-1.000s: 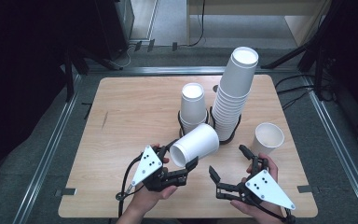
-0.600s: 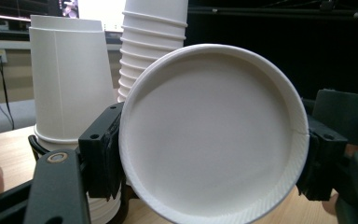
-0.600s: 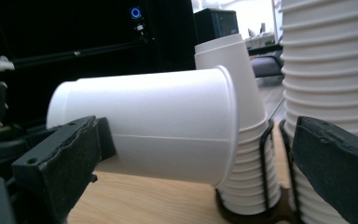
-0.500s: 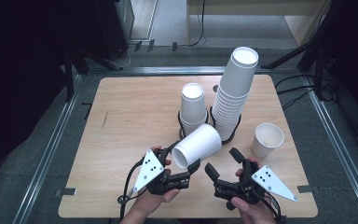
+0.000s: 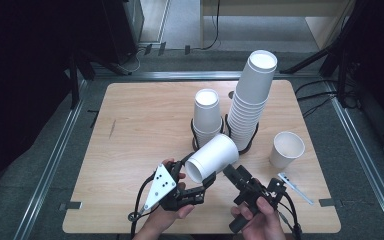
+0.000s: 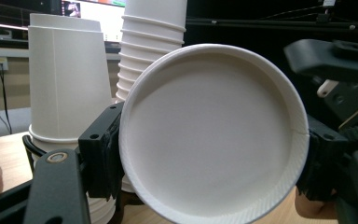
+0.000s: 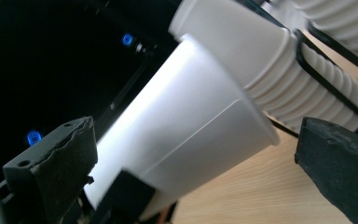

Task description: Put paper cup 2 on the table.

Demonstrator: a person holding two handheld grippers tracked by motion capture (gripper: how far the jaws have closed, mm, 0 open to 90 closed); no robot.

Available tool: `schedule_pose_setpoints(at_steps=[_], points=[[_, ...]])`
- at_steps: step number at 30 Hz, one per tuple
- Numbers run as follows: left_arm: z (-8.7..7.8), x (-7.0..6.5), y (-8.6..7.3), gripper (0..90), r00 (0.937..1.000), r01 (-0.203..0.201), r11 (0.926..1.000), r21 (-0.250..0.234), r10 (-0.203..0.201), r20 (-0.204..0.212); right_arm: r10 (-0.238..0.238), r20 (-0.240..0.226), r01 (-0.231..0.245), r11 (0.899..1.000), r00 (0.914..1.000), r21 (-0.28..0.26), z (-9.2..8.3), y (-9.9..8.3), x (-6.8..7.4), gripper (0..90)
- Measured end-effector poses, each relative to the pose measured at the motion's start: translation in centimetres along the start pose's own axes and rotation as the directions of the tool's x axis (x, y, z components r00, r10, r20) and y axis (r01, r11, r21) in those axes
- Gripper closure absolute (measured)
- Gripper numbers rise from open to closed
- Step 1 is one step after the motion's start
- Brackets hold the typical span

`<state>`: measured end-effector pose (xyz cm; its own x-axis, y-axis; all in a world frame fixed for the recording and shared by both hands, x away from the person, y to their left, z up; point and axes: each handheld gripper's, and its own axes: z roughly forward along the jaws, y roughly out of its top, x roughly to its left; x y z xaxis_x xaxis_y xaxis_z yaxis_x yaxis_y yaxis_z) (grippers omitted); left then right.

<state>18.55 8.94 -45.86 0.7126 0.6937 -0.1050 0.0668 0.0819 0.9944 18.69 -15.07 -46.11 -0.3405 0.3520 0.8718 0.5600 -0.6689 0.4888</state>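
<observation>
A white paper cup (image 5: 214, 157) lies tilted on its side above the table's front, mouth toward the person. My left gripper (image 5: 196, 176) is shut on it near the rim. In the left gripper view the cup's open mouth (image 6: 212, 135) faces the camera with a black jaw at each side. My right gripper (image 5: 252, 182) is just right of the cup, rolled on its side. Its jaws have just been opening and stand wide. In the right gripper view the cup's side wall (image 7: 191, 121) runs across between the two jaws (image 7: 209, 172), and neither pad touches it.
A short stack of cups (image 5: 206, 112) and a tall stack (image 5: 252, 97) stand upside down in black wire holders at the middle of the wooden table (image 5: 130, 125). A single upright cup (image 5: 286, 149) stands at the right. Dark floor and metal rails surround the table.
The right gripper has rolled over, its grey plate now edge-on, and shifted left toward the cup. Its jaws narrowed and then spread again. The left gripper and cup stayed put.
</observation>
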Motion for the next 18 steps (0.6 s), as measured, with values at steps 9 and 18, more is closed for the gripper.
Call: schedule_pose_setpoints(at_steps=[9, 18], points=[[0.2, -0.4, -0.4, 24.9, 0.9999, -0.010, 0.9999, 0.000, 0.010, 0.002, 0.283, 0.016, -0.283, 0.959, 0.9590, -0.005, 0.8, -1.0, -0.5, 0.0], [0.2, -0.7, -0.5, 24.9, 0.9997, -0.023, 0.9997, -0.001, 0.023, 0.004, 0.408, 0.000, -0.408, 0.913, 0.9132, -0.011, 2.0, -1.0, -0.2, 0.0]])
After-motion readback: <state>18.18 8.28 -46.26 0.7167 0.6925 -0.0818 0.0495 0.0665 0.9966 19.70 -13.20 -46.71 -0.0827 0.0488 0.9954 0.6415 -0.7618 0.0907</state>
